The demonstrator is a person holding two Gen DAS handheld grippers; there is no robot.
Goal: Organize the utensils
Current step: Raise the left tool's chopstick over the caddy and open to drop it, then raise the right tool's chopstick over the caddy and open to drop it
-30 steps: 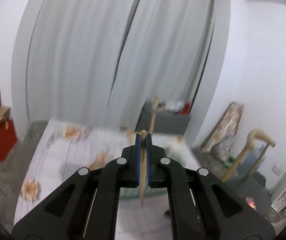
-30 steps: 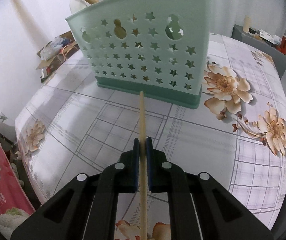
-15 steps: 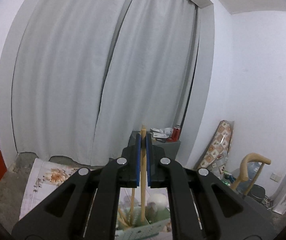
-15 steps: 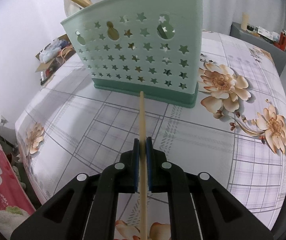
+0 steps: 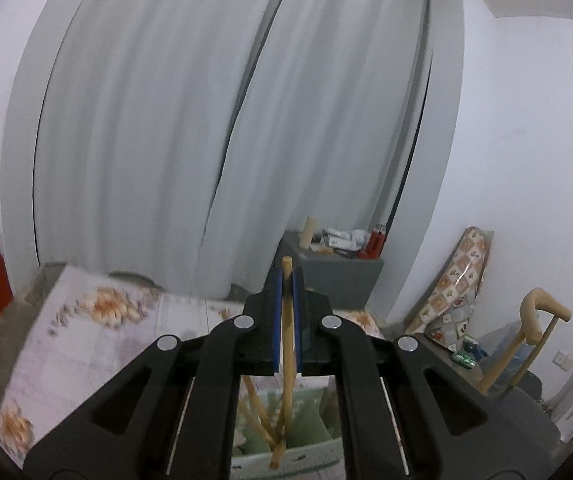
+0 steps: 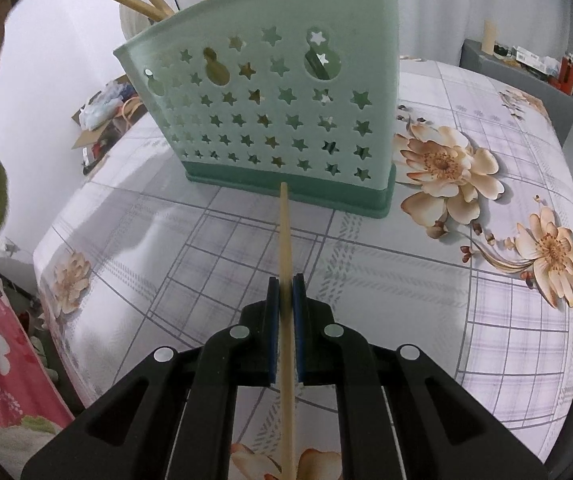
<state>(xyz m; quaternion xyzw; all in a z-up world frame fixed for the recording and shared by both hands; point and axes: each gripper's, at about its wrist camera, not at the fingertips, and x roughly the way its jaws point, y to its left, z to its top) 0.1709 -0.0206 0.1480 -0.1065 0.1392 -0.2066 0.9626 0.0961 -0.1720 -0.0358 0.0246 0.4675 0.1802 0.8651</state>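
Two chopsticks, one pinched in each hand-held gripper, the left one nearer the holder.
One chopstick (image 5: 285, 312) stood nearly upright in the left hand-held gripper (image 5: 285, 280), its lower tip directly above the green holder (image 5: 306, 420), among sticks already inside. The other chopstick (image 6: 284, 248) pointed lengthwise at the holder (image 6: 270, 116) on the counter (image 6: 426, 280), clamped in the right hand-held gripper (image 6: 285, 284), short of its base.

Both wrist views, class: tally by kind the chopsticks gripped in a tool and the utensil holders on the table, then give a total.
Chopsticks in a tool: 2 (left chopstick in left tool, right chopstick in right tool)
Green holder: 1
Total: 3
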